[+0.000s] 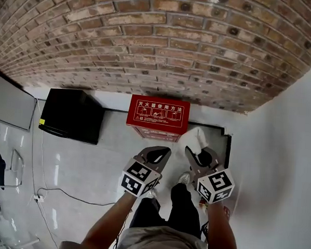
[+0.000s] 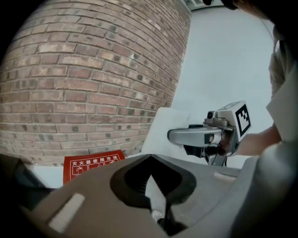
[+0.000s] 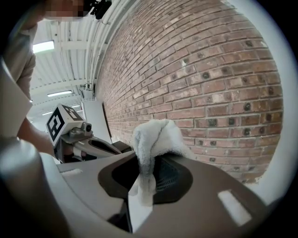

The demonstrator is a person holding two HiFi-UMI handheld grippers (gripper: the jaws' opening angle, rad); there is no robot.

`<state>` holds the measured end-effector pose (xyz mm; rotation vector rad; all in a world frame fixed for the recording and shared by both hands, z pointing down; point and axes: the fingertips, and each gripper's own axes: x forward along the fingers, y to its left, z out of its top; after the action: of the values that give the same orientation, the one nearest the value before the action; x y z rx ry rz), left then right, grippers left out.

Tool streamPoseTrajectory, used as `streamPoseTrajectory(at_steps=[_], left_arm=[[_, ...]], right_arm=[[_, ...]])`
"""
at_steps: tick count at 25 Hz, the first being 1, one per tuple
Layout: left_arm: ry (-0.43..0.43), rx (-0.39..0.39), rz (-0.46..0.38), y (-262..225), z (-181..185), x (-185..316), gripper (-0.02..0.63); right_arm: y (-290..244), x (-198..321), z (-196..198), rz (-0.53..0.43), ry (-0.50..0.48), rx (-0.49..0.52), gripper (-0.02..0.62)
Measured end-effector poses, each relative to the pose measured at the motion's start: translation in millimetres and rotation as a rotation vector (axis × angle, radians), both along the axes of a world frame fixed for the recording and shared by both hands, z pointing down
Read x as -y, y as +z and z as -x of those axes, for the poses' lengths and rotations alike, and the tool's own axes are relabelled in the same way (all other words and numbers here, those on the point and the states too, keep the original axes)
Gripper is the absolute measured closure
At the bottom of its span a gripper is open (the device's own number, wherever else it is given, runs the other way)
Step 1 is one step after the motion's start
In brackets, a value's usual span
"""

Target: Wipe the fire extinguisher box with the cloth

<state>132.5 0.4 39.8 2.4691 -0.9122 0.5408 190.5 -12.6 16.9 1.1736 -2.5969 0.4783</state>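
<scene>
A red fire extinguisher box (image 1: 157, 118) is seen on the pale floor (image 1: 91, 165), set against the foot of the brick wall (image 1: 149, 43), with a black cabinet (image 1: 73, 114) standing apart at its left. White print and small diagrams are carried on its lid, too small to be read. In the left gripper view only the lid's upper part (image 2: 93, 163) is shown; the rest is cut off by the gripper's own body. In the right gripper view the box is not shown at all. A white cloth (image 1: 196, 139) is pinched between the jaws of the right gripper (image 1: 193, 151); its bunched top (image 3: 156, 135) is seen above the jaw tips, while the held part is hidden between them. The left gripper (image 1: 162, 150) is seen clenched on nothing, its tips (image 2: 149, 157) meeting. Both grippers are held above the floor, short of the box.
</scene>
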Motion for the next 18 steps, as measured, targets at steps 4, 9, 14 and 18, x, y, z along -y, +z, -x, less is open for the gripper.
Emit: streamPoseTrajectory(at_steps=[4, 9, 14, 18], left_arm=[[-0.052, -0.023, -0.002, -34.3, 6.7, -11.8, 0.603], [-0.084, -0.027, -0.038, -68.1, 9.5, -22.4, 0.603], [-0.112, -0.042, -0.063, -93.3, 18.5, -26.8, 0.603], [-0.118, -0.040, -0.096, -110.1, 23.0, -22.8, 0.603]], right_arm=[[-38.3, -8.6, 8.4, -0.020, -0.029, 0.017, 0.505], [-74.0, -14.4, 14.8, -0.069, -0.078, 0.009, 0.505], [-108.3, -8.2, 10.1, -0.136, -0.081, 0.008, 0.506], [-128.9, -5.0, 8.0, -0.174, -0.079, 0.010, 0.506]])
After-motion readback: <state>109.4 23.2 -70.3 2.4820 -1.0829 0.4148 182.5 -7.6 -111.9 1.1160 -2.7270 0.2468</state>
